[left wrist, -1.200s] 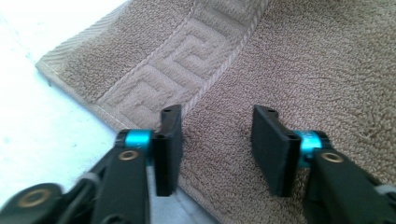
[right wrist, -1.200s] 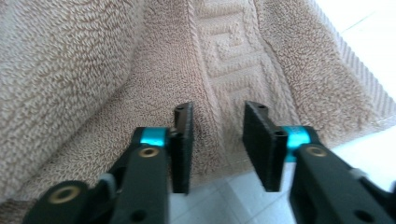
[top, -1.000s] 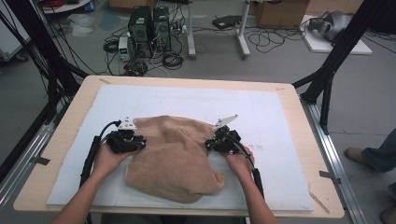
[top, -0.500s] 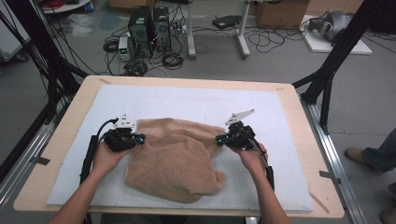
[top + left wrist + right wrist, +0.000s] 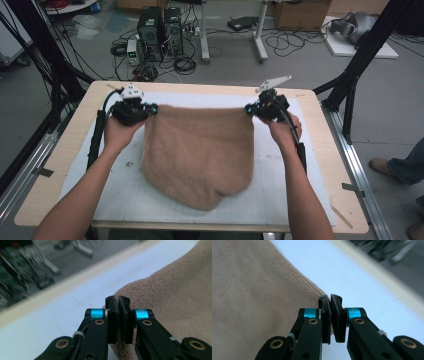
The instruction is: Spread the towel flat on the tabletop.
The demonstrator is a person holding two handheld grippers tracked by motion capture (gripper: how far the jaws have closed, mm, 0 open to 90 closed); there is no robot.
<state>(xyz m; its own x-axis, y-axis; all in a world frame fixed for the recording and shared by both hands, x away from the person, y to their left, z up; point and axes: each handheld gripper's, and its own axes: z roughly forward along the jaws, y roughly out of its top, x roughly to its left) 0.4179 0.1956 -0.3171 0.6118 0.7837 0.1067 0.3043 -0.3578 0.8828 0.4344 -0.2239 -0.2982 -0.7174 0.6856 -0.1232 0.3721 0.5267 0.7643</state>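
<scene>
The left claw [image 5: 150,109] is clenched on one top corner of a tan towel [image 5: 200,155], its two black jaws pressed together with the terry edge caught between them, as the left gripper view shows [image 5: 119,315]. The right claw [image 5: 251,109] grips the opposite top corner the same way, a fold of cloth [image 5: 262,290] running off toward nine o'clock in the right gripper view.

Between the two claws the towel's upper hem is pulled nearly straight, at about twelve o'clock on the worktop [image 5: 60,165]. The rest hangs and drapes toward six o'clock, its rounded lower end resting on the white mat [image 5: 290,190].

The towel looks soft, thick and light. It will sag, fold on itself and swing when moved, and has no stiffness to hold a shape. The looped pile should give the pads good bite, so slipping seems unlikely. Corners and hem are the best places to hold, since they let the cloth spread flat.
</scene>
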